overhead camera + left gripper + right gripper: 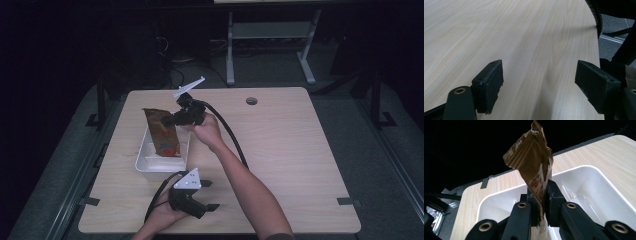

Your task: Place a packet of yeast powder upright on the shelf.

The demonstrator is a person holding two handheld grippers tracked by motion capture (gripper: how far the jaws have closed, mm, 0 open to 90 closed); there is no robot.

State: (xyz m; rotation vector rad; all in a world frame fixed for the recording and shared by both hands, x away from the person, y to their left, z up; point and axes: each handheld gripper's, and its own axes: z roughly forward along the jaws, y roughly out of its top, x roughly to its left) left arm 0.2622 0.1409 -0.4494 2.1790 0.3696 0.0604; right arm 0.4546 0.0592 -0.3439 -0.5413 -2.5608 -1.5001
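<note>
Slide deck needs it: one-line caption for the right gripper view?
Right gripper fingers clamp a crumpled brown snack packet above an open white plastic bin on the wooden table.

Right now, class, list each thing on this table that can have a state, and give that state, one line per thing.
Left hand-held gripper: open, jaws wide apart, holding nothing, low over the table.
Right hand-held gripper: shut on the brown packet.
Brown packet: crumpled, held upright over the tub.
White tub: upright, open-topped.

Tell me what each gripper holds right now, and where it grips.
The right gripper pinches the brown packet about midway along it, above the white bin. The left gripper is open, holding nothing.
</note>
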